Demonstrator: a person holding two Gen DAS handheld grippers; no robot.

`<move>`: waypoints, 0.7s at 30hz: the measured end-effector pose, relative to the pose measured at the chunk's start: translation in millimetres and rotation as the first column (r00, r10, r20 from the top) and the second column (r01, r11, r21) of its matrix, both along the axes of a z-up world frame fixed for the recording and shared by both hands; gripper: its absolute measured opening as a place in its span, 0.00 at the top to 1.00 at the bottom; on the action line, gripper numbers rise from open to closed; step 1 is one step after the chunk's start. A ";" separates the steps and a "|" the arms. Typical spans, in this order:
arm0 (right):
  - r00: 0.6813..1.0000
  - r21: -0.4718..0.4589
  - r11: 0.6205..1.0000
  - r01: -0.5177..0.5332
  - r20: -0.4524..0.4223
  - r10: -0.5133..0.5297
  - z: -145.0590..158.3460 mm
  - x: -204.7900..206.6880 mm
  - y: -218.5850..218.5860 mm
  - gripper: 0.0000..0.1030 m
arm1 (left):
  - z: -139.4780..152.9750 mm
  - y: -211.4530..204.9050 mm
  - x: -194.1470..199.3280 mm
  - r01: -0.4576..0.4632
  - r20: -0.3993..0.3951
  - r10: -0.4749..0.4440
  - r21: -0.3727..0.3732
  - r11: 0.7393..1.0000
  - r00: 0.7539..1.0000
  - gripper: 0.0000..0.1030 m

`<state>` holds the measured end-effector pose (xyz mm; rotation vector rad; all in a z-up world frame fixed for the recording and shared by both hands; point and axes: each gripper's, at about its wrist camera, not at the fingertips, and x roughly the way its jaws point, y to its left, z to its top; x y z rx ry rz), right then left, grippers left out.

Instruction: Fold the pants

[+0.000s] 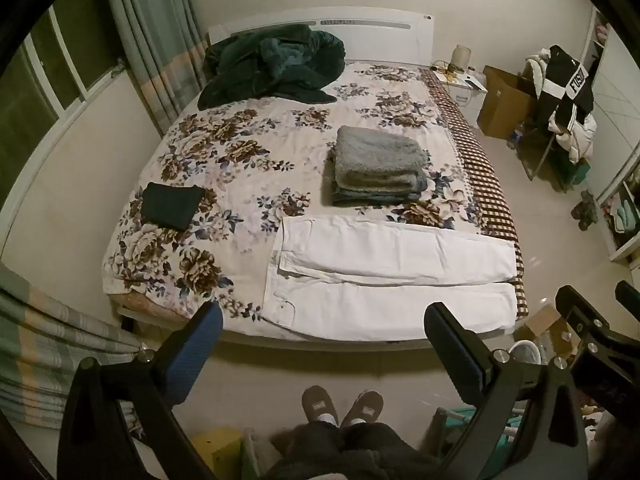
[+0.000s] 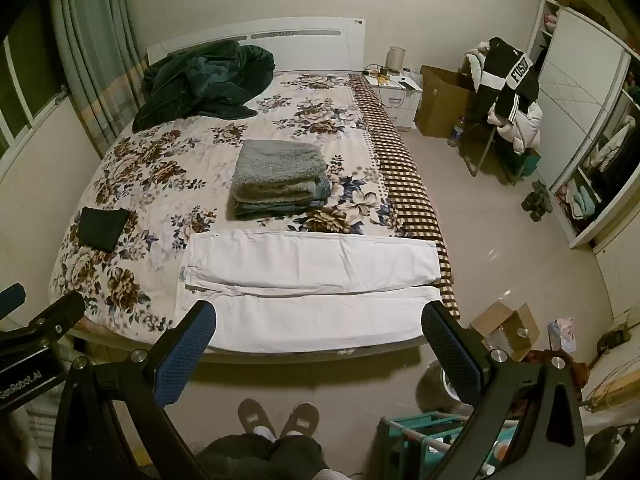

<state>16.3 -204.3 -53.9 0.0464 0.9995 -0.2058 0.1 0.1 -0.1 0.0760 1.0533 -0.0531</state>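
White pants point(image 1: 384, 276) lie flat across the near edge of the bed, waist to the left, legs side by side running right; they also show in the right wrist view point(image 2: 312, 288). My left gripper point(image 1: 324, 320) is open and empty, held above the floor in front of the bed, short of the pants. My right gripper point(image 2: 320, 324) is open and empty, also in front of the bed edge, near the lower pant leg. The right gripper's body shows at the right of the left wrist view point(image 1: 592, 328).
On the floral bedspread point(image 1: 224, 148) lie a stack of folded grey and blue clothes point(image 1: 380, 164), a folded black item point(image 1: 172, 204) and a dark green blanket point(image 1: 272, 64). A chair with clothes point(image 2: 508, 100), cardboard boxes point(image 2: 508, 328), a wardrobe point(image 2: 592, 120) and a teal rack point(image 2: 432, 436) stand right.
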 end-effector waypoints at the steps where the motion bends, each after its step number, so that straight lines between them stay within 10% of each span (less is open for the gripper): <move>1: 1.000 0.001 1.000 -0.001 0.005 0.001 0.2 -0.1 -0.1 0.00 | 0.0 0.1 0.0 0.000 0.002 0.000 -0.002 1.000 1.000 0.00; 21: 1.000 0.010 1.000 0.000 0.002 0.000 1.1 -2.6 -2.7 0.00 | 0.2 0.2 -0.1 -0.001 0.001 0.001 0.004 1.000 1.000 0.00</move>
